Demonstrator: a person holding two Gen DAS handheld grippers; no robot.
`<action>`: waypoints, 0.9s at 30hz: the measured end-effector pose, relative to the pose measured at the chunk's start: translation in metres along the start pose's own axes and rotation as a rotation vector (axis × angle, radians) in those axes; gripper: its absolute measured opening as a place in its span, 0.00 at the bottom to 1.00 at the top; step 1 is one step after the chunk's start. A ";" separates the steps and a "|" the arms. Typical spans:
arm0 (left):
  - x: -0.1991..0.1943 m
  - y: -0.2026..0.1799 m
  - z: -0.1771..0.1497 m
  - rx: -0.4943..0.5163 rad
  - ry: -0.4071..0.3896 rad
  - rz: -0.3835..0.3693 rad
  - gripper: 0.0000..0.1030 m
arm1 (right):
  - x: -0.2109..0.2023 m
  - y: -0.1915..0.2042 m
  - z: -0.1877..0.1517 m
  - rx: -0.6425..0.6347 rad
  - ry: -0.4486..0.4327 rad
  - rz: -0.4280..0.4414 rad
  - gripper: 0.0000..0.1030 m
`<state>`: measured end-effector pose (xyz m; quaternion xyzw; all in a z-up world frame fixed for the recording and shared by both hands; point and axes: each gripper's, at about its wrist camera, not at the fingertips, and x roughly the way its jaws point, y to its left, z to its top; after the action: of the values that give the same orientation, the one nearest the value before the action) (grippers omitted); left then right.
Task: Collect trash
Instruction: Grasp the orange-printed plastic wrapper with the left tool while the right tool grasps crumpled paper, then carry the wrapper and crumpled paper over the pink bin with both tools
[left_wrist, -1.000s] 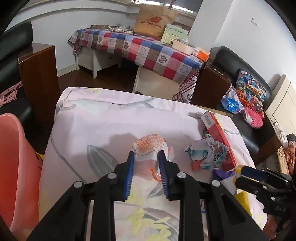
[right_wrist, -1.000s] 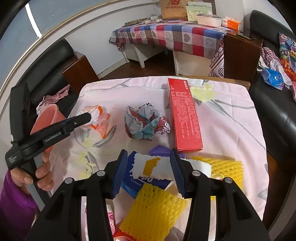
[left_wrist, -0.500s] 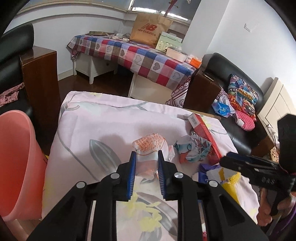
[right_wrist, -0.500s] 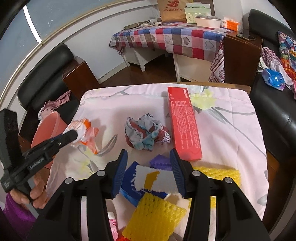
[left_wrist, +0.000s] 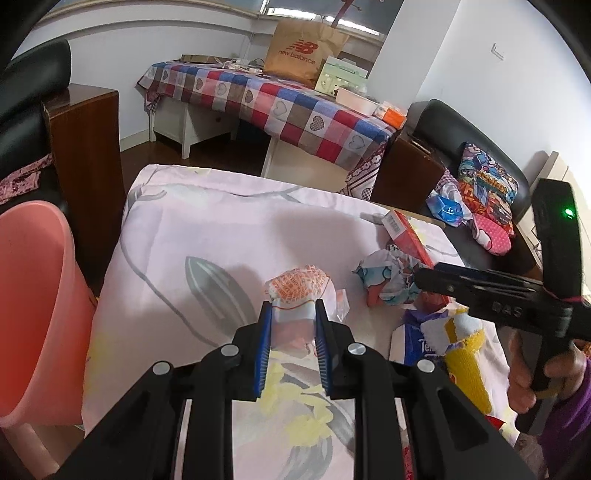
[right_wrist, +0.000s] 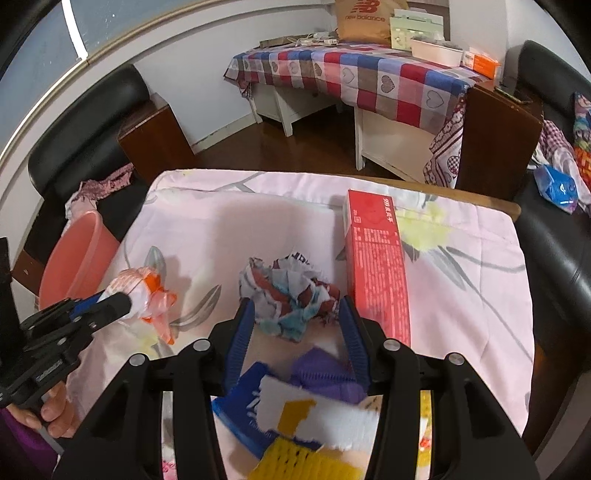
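A crumpled orange-and-white plastic wrapper (left_wrist: 299, 284) is pinched between the blue pads of my left gripper (left_wrist: 293, 310), which is shut on it. In the right wrist view the wrapper (right_wrist: 144, 288) looks slightly raised off the pink flowered cloth (right_wrist: 221, 221). My right gripper (right_wrist: 297, 310) is open just above a crumpled ball of printed paper (right_wrist: 291, 291), one fingertip on each side and neither touching it. A long red carton (right_wrist: 376, 266) lies to the right of the ball. A pink plastic bin (left_wrist: 33, 295) stands off the table's left edge.
Under the right gripper lie a blue tissue pack (right_wrist: 247, 398), a purple scrap (right_wrist: 325, 376) and yellow foam netting (right_wrist: 306, 461). Black armchairs and dark wooden side tables flank the table. A checked-cloth table (left_wrist: 288, 107) stands behind.
The left jaws narrowed onto the wrapper and drew it back a little. The right gripper moved forward from over the blue pack and foam to the paper ball.
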<state>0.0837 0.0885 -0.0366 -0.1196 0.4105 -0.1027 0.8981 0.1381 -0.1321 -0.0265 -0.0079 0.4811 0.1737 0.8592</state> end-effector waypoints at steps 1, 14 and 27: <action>-0.001 0.000 0.000 -0.003 -0.001 -0.003 0.20 | 0.003 0.001 0.001 -0.006 0.006 -0.008 0.47; -0.006 0.002 -0.003 -0.020 -0.006 -0.008 0.20 | 0.017 0.000 -0.004 -0.008 0.034 -0.003 0.24; -0.042 0.005 -0.010 -0.036 -0.064 -0.014 0.20 | -0.026 0.016 -0.012 -0.007 -0.077 0.017 0.01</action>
<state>0.0495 0.1037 -0.0141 -0.1421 0.3824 -0.0977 0.9078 0.1113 -0.1268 -0.0092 -0.0003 0.4472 0.1827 0.8756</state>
